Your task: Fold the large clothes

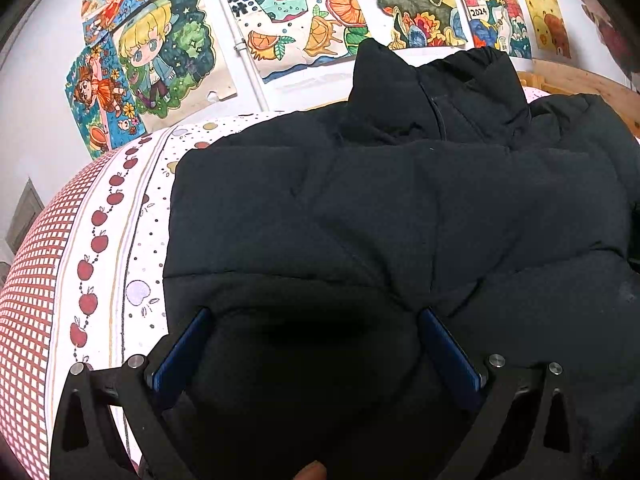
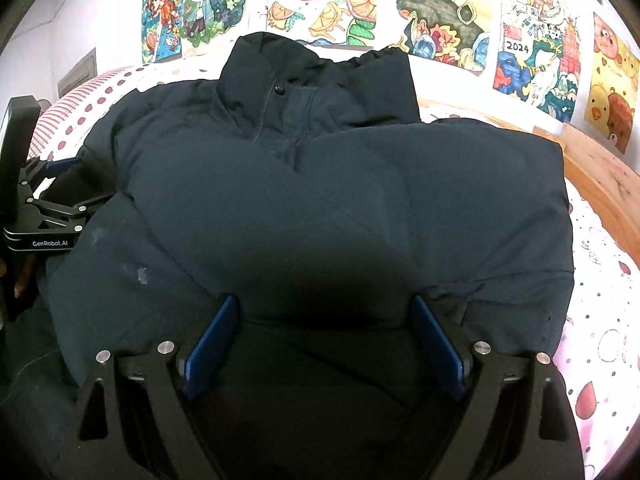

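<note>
We see the right claw (image 2: 324, 344) standing wide apart, its two blue pads (image 2: 210, 346) low over the near hem of a dark padded jacket (image 2: 320, 184). The fabric bulges up between the pads, but we cannot tell if the pads press on it; it looks more as if they stand free at its sides. The left claw (image 1: 316, 344) is also spread wide, and the same jacket (image 1: 400, 208) swells between its blue pads (image 1: 182, 354); whether it pinches the cloth we cannot tell for sure.

The jacket lies on a bed, on a sheet (image 1: 120, 248) printed with red apples and dots, with a red checked border. Its collar (image 2: 276, 76) stands up at the far side, near the wall, and one sleeve is folded across the chest.

In the right wrist view the left claw (image 2: 64, 176) appears at the left edge, and its black body carries the words "GenRobot.AI" (image 2: 50, 243). On the wall hang coloured drawings (image 2: 432, 20); one of them (image 2: 518, 46) shows "2024". A drawing with fruits (image 1: 280, 12) has Chinese characters, too small for us to read well.
</note>
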A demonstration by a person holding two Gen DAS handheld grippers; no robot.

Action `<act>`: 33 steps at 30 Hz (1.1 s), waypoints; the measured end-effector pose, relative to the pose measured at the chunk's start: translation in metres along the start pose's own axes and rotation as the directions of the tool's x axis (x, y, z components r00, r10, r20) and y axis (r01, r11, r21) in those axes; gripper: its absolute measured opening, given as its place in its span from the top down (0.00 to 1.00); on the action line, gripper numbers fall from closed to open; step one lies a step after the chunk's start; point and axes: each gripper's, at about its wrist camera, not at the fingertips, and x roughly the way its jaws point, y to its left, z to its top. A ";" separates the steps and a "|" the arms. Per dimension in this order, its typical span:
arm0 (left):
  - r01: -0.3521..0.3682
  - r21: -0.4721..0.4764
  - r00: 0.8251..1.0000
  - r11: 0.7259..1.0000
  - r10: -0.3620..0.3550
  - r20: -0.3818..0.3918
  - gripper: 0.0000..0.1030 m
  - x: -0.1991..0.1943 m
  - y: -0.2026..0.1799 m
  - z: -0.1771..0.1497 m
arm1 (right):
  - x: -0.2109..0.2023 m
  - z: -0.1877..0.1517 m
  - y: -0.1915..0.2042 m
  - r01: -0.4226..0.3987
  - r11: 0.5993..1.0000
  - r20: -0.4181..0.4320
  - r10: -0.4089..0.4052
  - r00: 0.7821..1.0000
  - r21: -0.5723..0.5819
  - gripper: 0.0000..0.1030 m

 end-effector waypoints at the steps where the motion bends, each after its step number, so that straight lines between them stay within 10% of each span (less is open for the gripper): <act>1: -0.001 0.000 1.000 1.000 0.001 0.001 0.00 0.000 0.000 0.000 | 0.000 0.000 0.000 0.000 1.000 0.000 0.000 1.000 0.000 0.17; 27: 0.060 0.001 0.997 0.998 -0.060 -0.057 0.00 -0.002 0.014 0.017 | -0.007 0.021 -0.004 -0.048 0.999 -0.111 0.048 0.993 0.005 0.14; 33: 0.158 -0.065 0.983 0.985 -0.150 0.110 0.00 -0.029 0.047 0.048 | -0.038 0.054 -0.034 -0.083 0.988 0.021 0.081 0.996 0.131 0.14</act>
